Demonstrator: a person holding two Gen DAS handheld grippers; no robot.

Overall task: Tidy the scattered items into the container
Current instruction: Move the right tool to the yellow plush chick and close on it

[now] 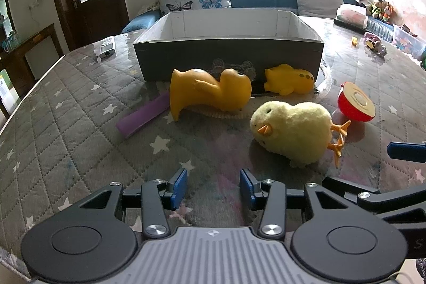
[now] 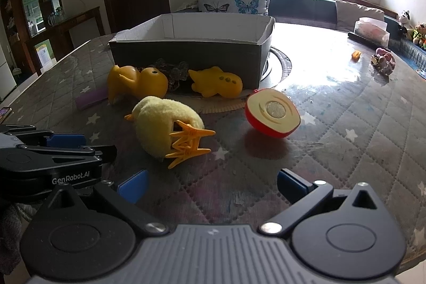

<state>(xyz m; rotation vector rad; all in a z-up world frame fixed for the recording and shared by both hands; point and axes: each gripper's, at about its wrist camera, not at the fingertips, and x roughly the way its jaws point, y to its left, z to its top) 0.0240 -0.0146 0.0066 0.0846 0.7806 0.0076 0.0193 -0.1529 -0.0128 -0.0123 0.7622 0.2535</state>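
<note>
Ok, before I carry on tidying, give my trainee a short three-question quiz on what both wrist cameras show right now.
1. True or false: the grey cardboard box with white inner walls already holds the fluffy pale-yellow plush chick.
2. Which toy lies closest to the red-skinned plastic half apple: A) the purple foam strip, B) the plush chick, C) the orange rubber duck?
3. Fill in: the left gripper and the right gripper both have their jaws ____.

Key: 1 false, the chick lies on its side on the quilted grey star-patterned cover in front of the box; 2 B; 3 open, nothing between them.
</note>
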